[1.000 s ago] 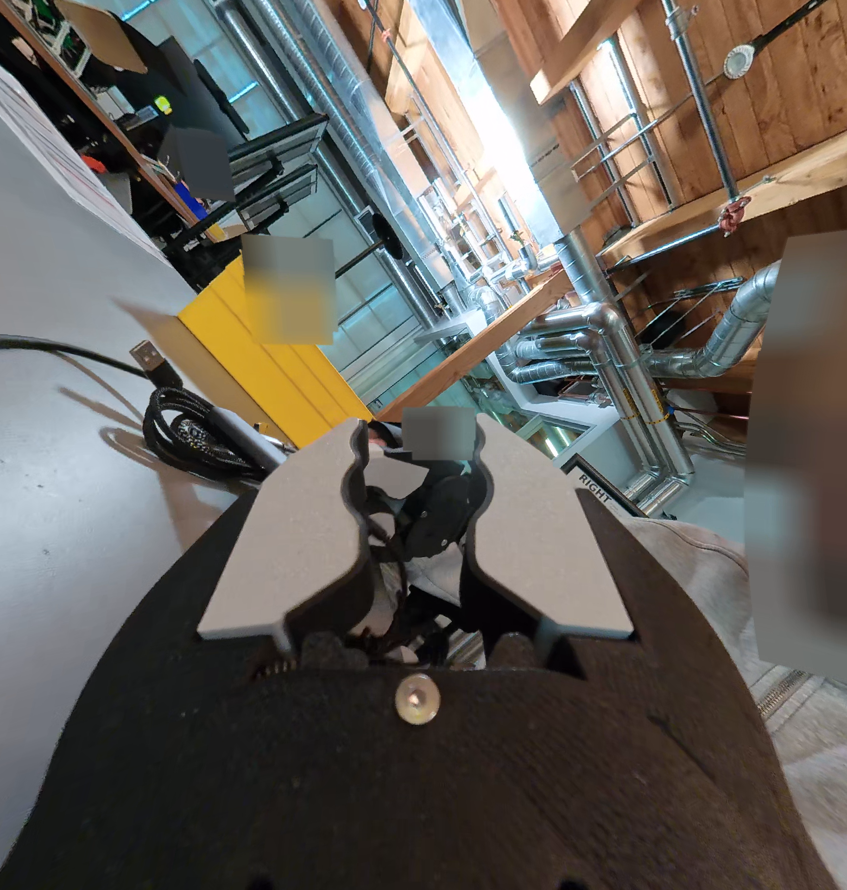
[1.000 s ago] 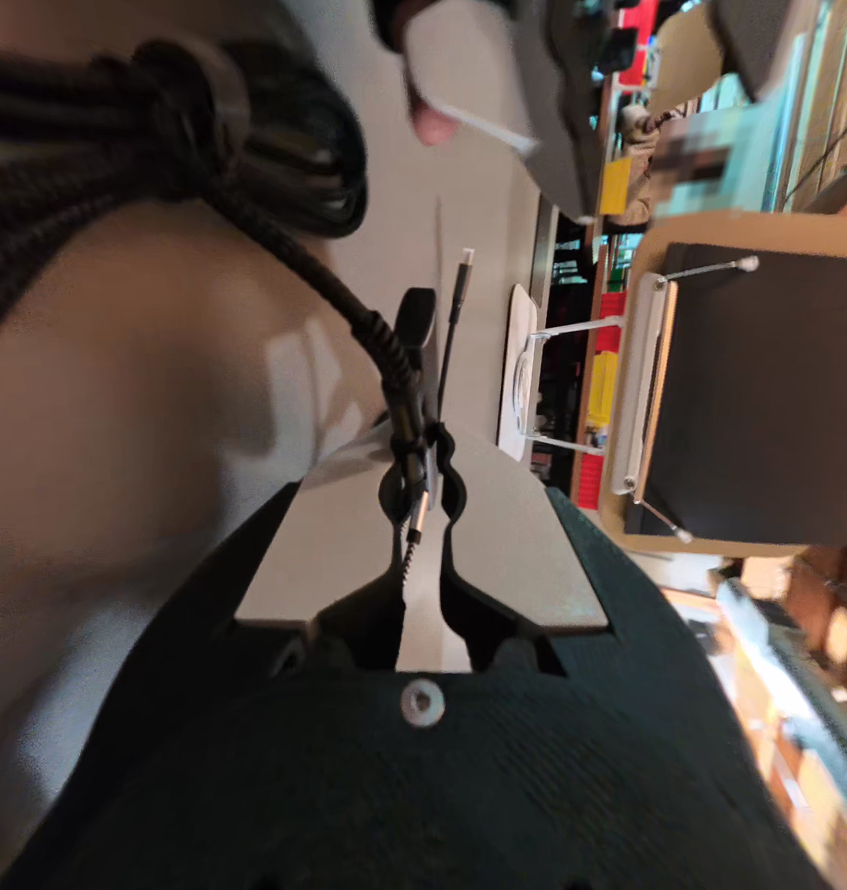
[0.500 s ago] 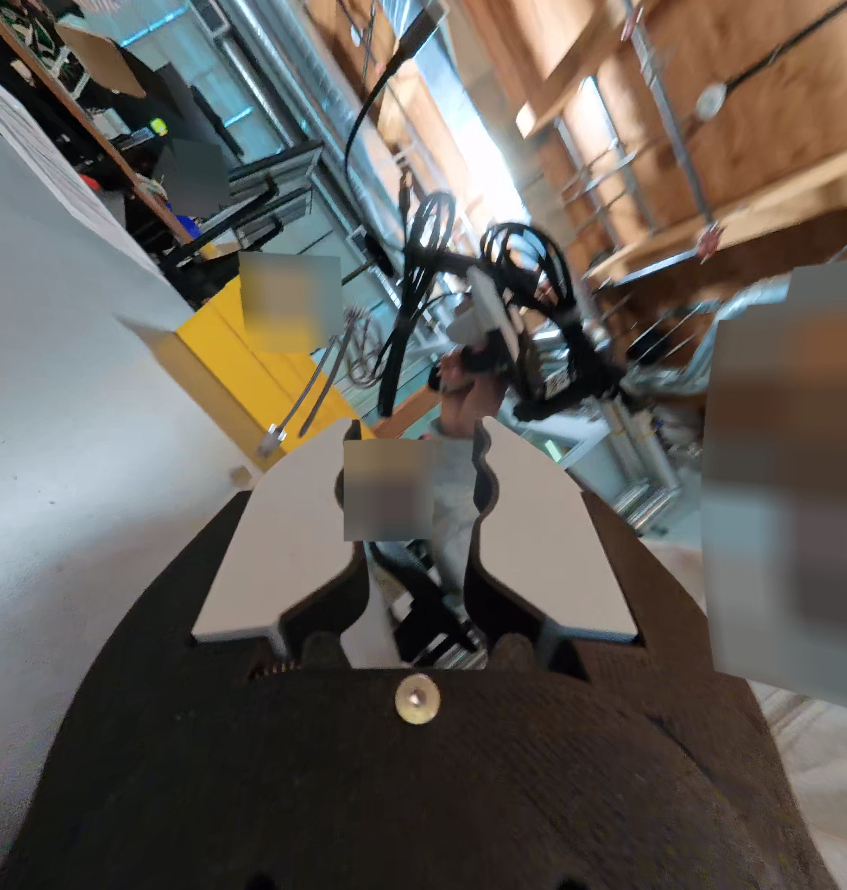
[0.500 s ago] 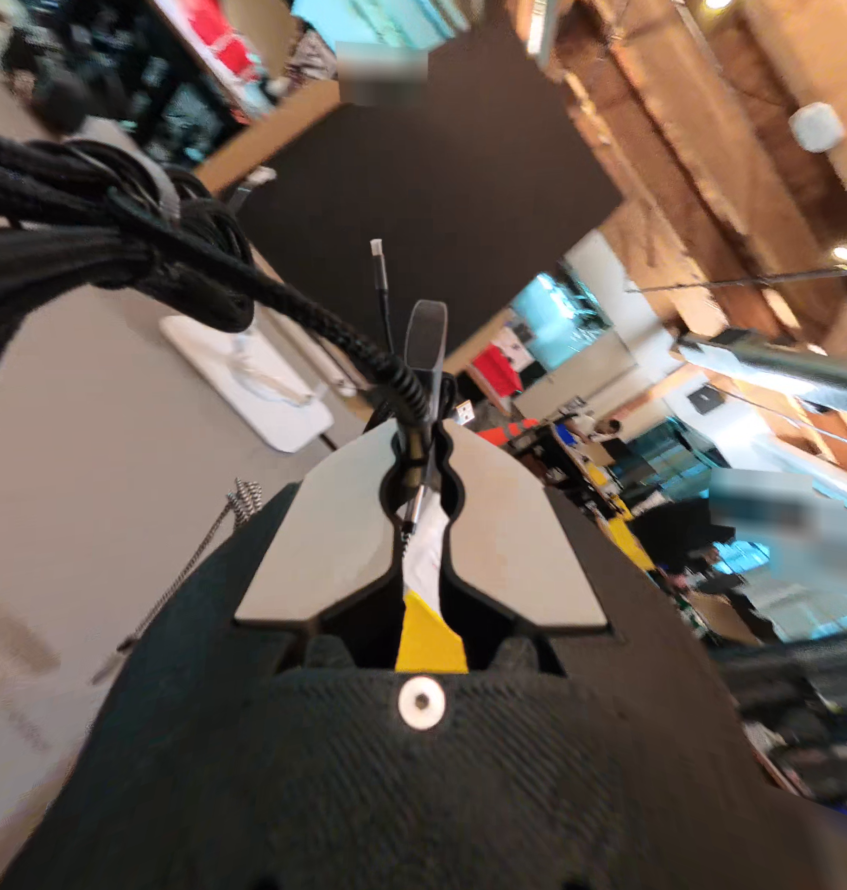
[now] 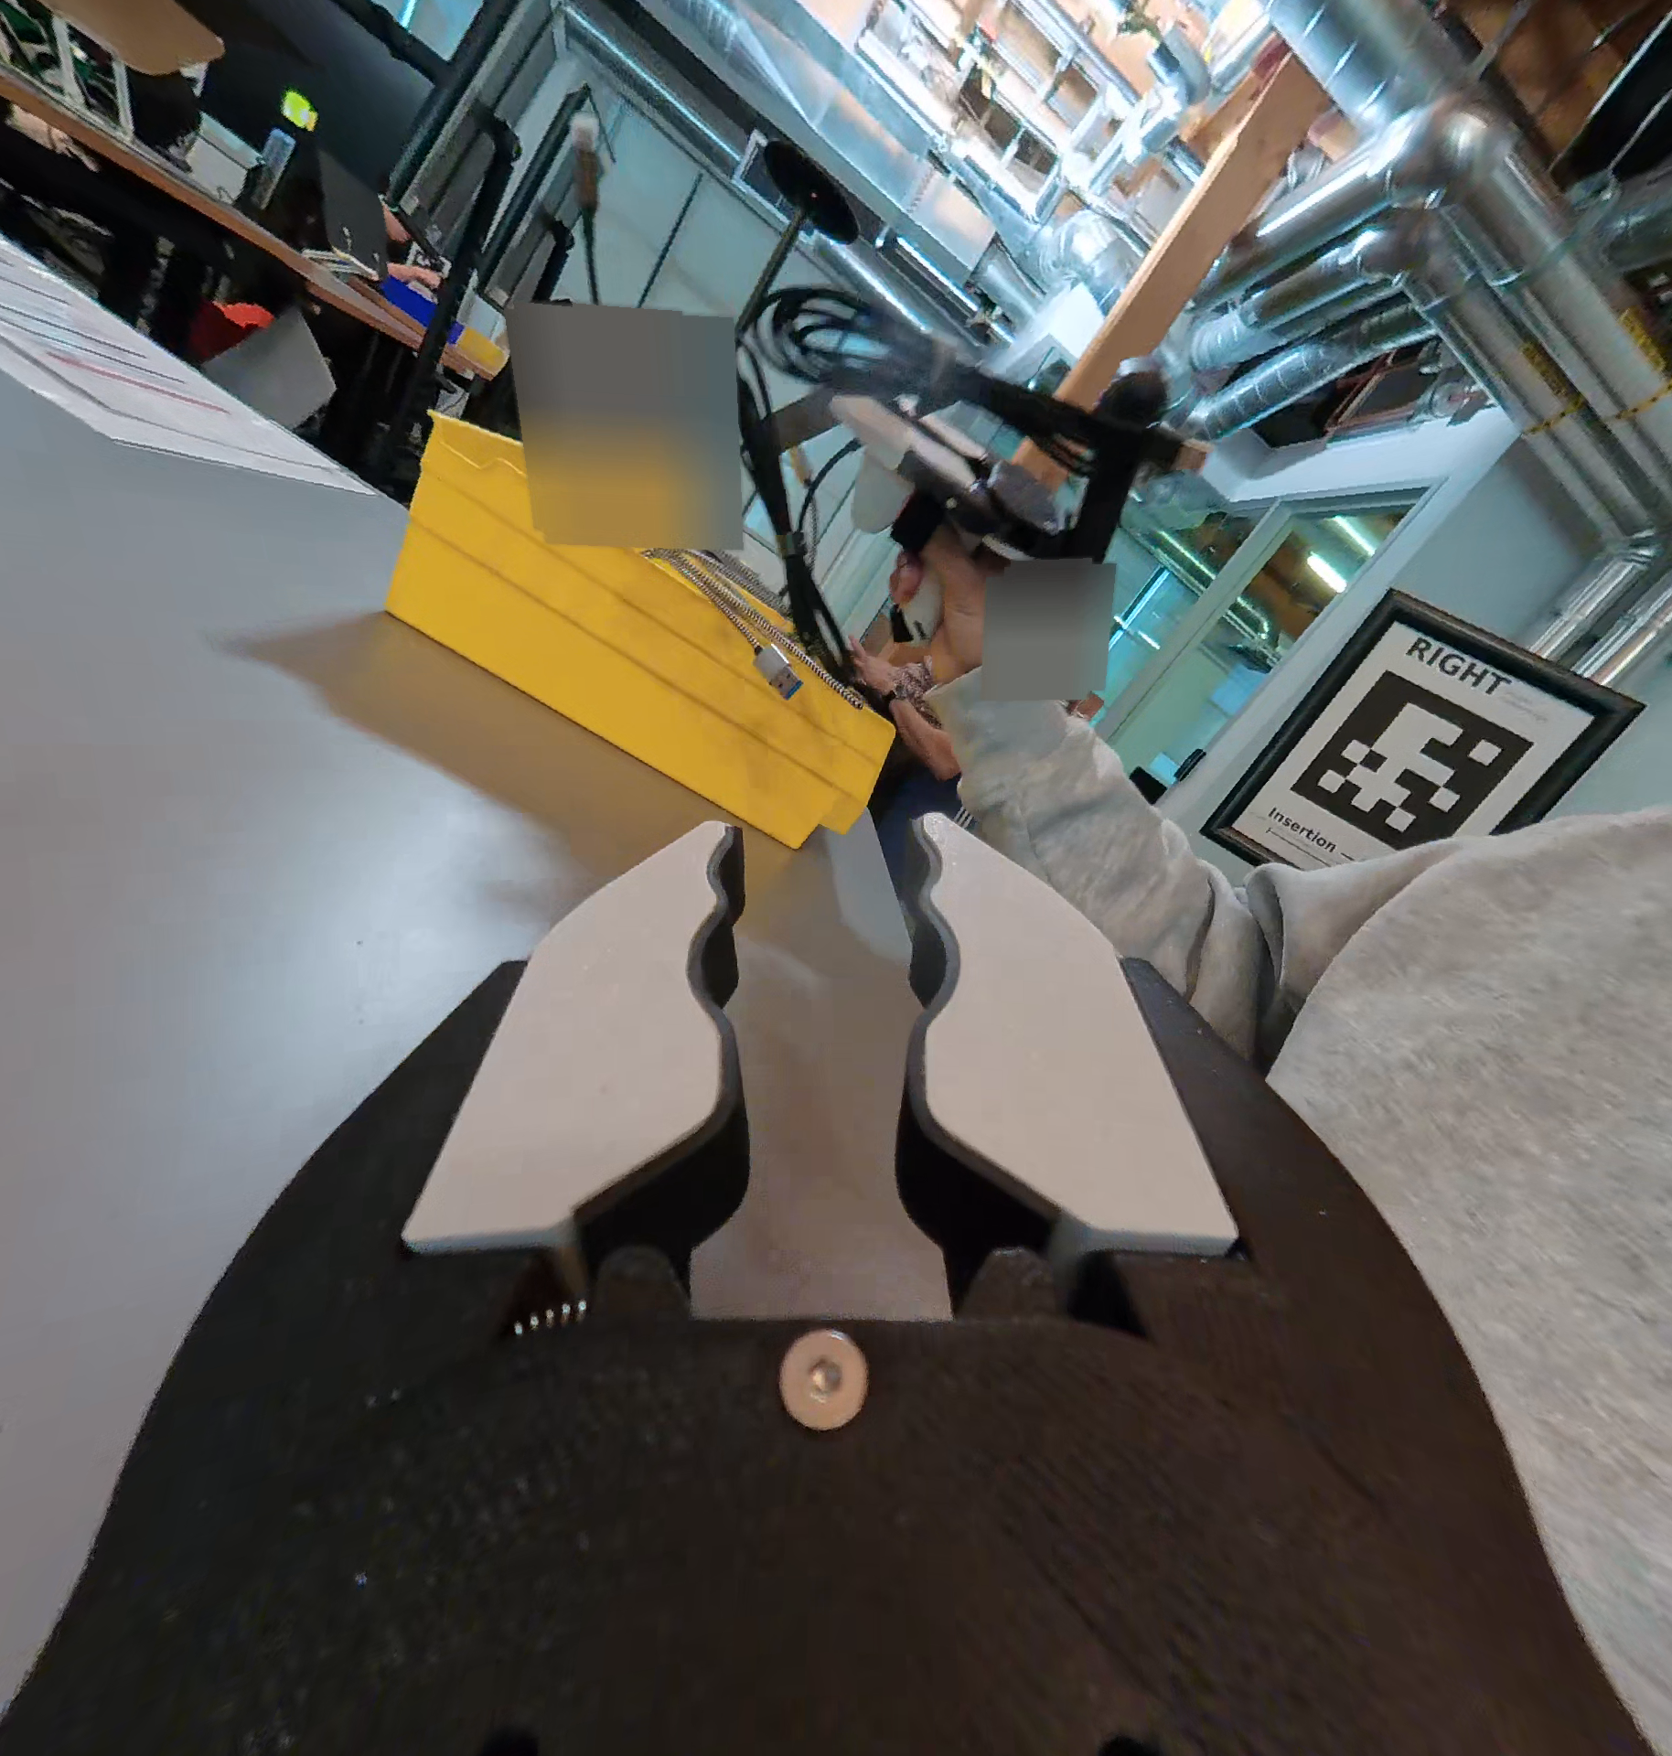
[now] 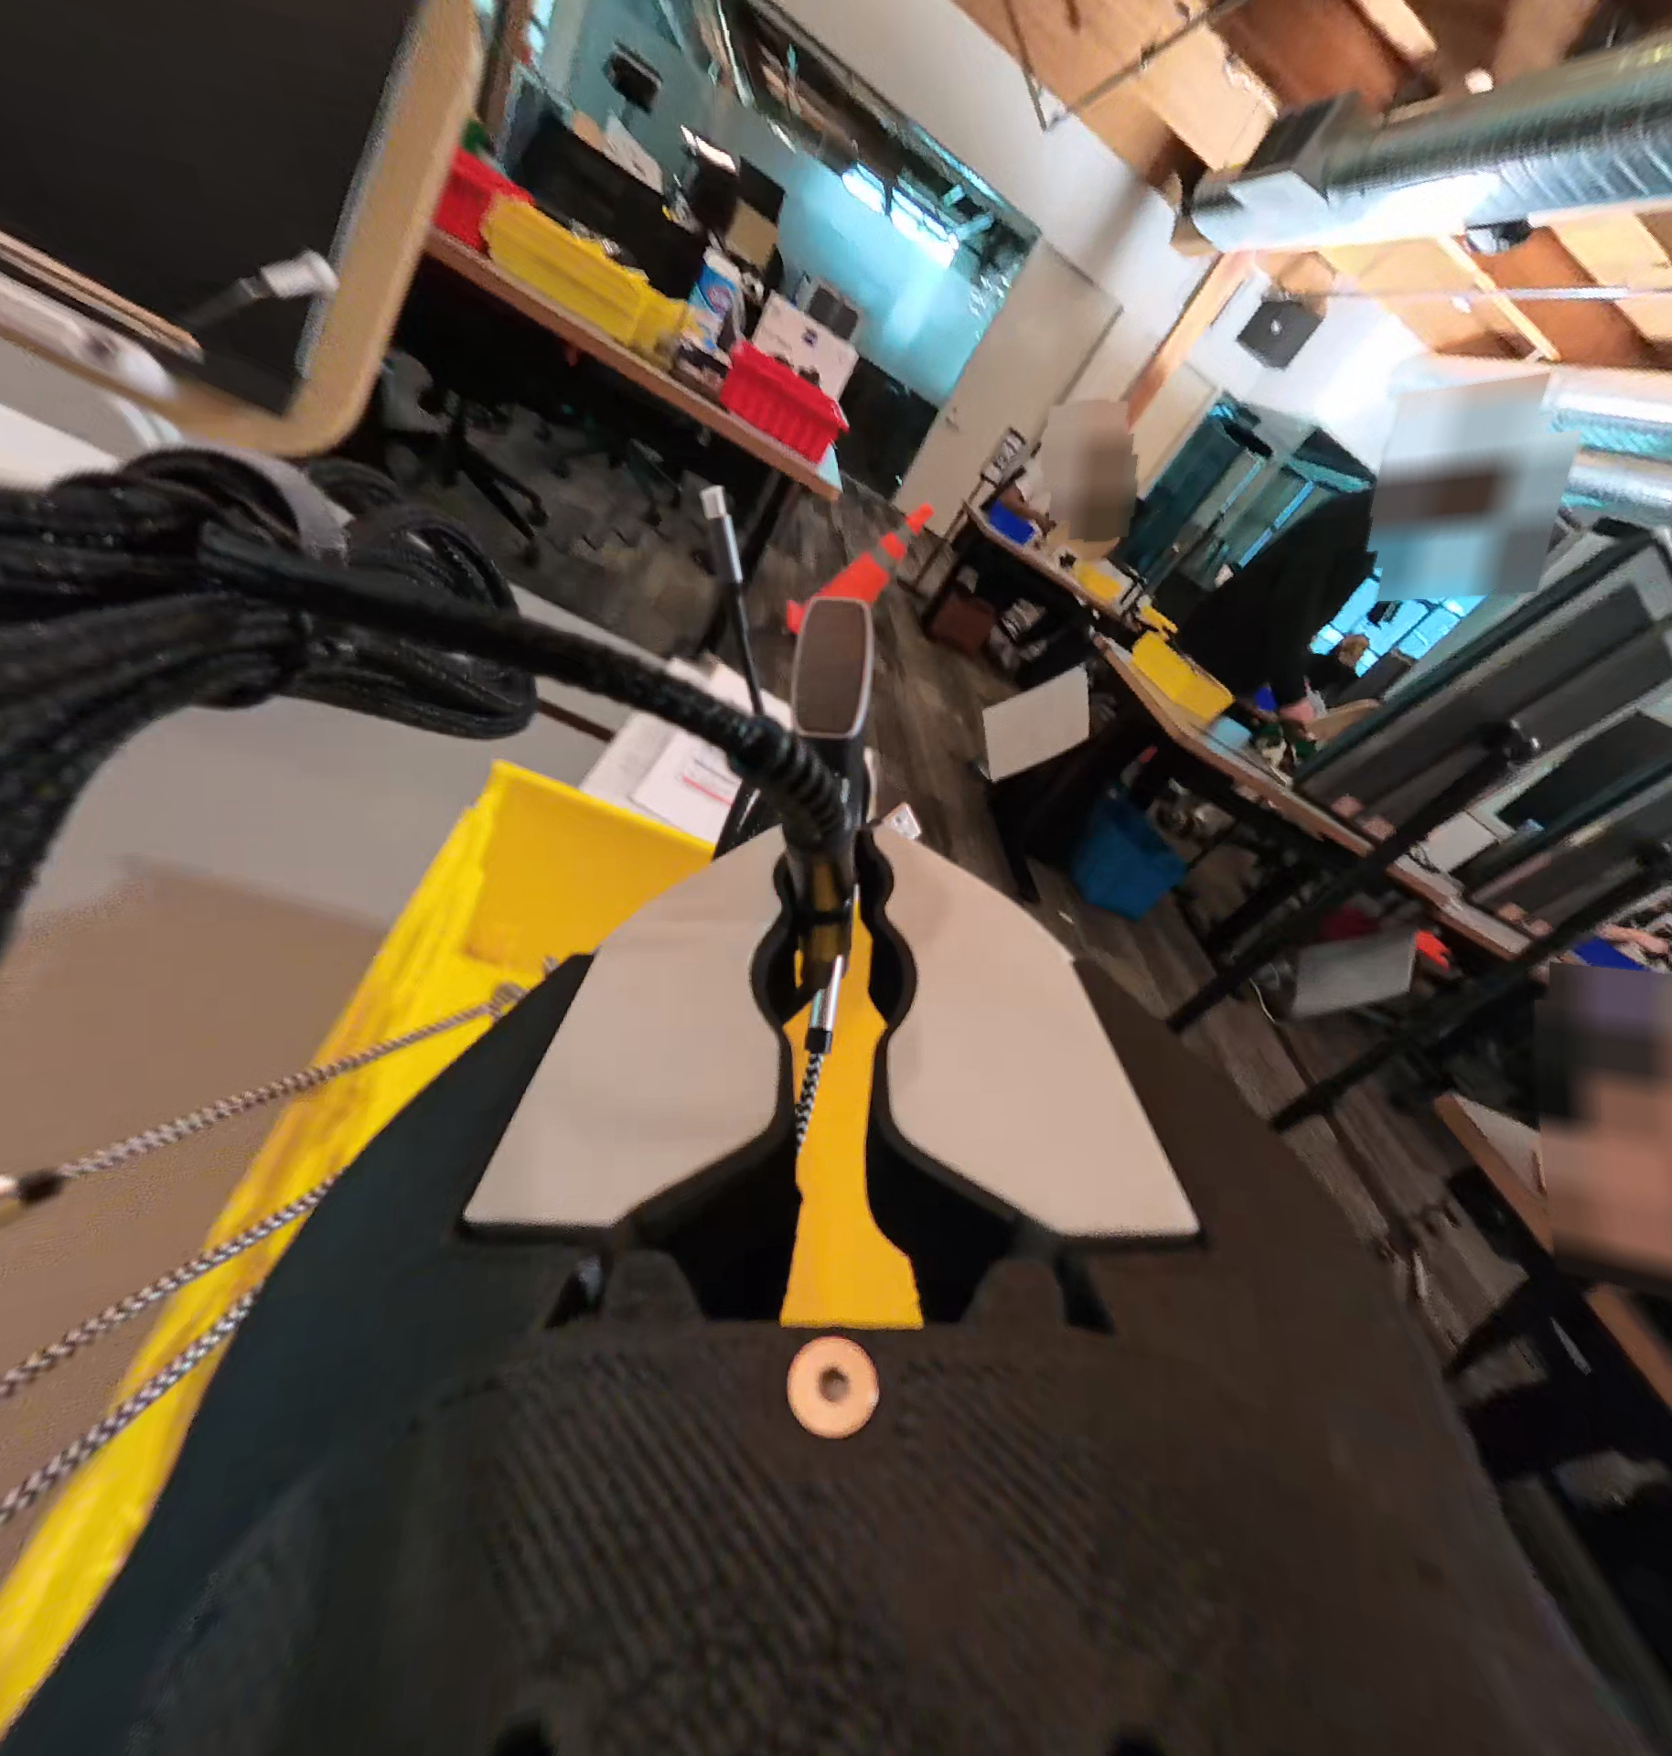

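workshop benches, red and yellow bins and silver ducts fill the background behind a grey table (image 5: 195,855). on the table sits a yellow bin (image 5: 623,656) with a striped cable (image 5: 747,618) draped over its edge. the left gripper (image 5: 823,855) is spread wide and empty, low over the table just short of the bin. the right gripper (image 6: 832,855) is clenched on a black cable bundle (image 6: 195,637), lifted above the bin (image 6: 528,855); striped cables (image 6: 195,1121) trail off the left edge. motion blur smears the bundle's far end, and a grey sleeve (image 5: 1383,998) blocks the right side.
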A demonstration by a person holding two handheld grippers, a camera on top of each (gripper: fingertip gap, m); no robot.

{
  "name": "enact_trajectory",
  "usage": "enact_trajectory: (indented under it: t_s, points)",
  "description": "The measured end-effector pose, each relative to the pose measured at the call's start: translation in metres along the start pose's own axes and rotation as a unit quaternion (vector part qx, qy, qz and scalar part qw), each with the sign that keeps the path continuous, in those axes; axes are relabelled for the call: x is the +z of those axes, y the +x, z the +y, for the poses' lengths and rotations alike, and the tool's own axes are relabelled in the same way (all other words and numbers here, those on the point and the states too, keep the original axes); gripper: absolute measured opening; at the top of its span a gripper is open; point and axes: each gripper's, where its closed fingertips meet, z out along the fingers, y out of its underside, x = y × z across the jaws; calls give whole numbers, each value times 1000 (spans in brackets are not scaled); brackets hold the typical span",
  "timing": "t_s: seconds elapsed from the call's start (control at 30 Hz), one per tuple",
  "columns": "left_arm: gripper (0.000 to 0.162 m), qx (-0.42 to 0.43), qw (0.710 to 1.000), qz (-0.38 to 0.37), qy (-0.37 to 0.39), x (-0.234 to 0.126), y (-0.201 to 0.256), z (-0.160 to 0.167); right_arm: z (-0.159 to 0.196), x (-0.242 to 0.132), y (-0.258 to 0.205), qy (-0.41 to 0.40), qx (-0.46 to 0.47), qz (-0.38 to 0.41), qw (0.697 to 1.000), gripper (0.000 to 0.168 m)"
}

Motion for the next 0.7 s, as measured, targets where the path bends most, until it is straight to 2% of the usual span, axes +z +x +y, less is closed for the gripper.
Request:
enact_trajectory:
  t_s: [0.03,0.23,0.33,0.37,0.43,0.47,0.6,0.7]
  points:
    - [32,0,1000,4,1,2,1,-1,12,3,2,-13,-2,9,1000,10]
    - [32,7,1000,8,-4,10,1,0,78,15,7,-90,-49,44,994,10]
    - [32,6,1000,15,-7,13,3,1,114,24,-8,-145,-80,18,986,13]
    - [32,7,1000,15,-10,13,3,2,123,27,-12,-162,-86,9,983,24]
    - [32,12,1000,12,-17,14,3,5,137,30,-19,-205,-83,-17,975,57]
    - [32,14,1000,11,-19,14,4,6,142,30,-24,-226,-71,-35,971,67]
    - [32,17,1000,8,-17,13,4,5,128,26,-18,-214,9,-50,976,67]
    - [32,15,1000,4,-10,11,3,3,101,18,7,-150,87,-17,985,49]
